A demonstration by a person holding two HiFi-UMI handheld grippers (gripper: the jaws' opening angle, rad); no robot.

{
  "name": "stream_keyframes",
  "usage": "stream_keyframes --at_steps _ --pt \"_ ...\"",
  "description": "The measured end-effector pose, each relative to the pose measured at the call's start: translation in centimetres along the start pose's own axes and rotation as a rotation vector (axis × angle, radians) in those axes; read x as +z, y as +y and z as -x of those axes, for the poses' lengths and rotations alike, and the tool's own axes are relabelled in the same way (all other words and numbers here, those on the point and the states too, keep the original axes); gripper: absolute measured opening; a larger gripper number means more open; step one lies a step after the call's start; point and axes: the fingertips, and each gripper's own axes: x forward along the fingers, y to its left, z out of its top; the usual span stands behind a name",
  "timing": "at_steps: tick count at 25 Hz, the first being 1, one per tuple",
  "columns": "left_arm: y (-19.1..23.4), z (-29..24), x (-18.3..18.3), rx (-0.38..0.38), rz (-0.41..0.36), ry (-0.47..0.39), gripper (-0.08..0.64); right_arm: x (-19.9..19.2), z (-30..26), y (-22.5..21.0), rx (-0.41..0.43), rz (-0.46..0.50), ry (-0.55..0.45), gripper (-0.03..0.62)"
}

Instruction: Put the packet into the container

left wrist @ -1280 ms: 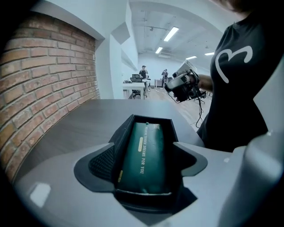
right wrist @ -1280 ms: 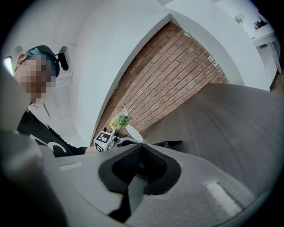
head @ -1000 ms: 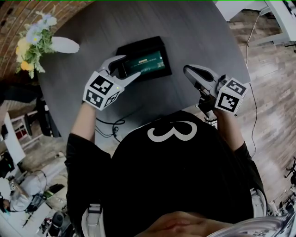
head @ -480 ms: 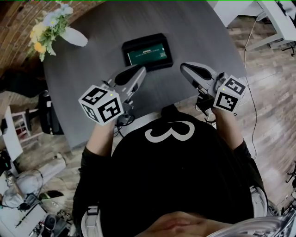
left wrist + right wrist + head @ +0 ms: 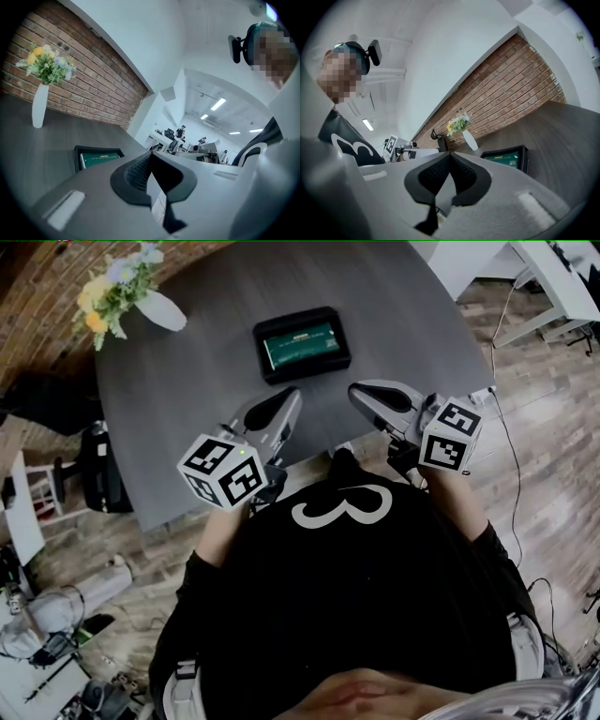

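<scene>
The green packet [image 5: 301,344] lies flat inside the black container [image 5: 302,314] on the grey table [image 5: 187,371]. My left gripper [image 5: 289,399] hovers near the table's front edge, well short of the container, its jaws shut with nothing between them. My right gripper [image 5: 361,393] is level with it on the right, also shut and empty. In the left gripper view the shut gripper [image 5: 150,157] points past the container [image 5: 77,161] and its packet [image 5: 99,159]. The right gripper view has the shut gripper [image 5: 450,157] with the container [image 5: 525,159] and packet [image 5: 505,160] to its right.
A white vase of flowers [image 5: 159,307] stands at the table's far left by the brick wall, and is also seen as a vase [image 5: 39,110] and a vase [image 5: 470,139]. A dark chair [image 5: 89,479] sits left of the table. Wood floor and white desks lie to the right.
My left gripper was open at the container around the packet; it has drawn back toward the person and shut empty, leaving the packet in the container. The right gripper barely shifted.
</scene>
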Motion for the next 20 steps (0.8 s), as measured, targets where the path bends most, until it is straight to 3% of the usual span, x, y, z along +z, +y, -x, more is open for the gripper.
stream_keyframes --at_steps 20 --pt "-2.2 1.8 -1.1 -0.010 -0.004 -0.014 0.011 -1.1 0.1 2.4 0.009 0.030 -0.008 0.002"
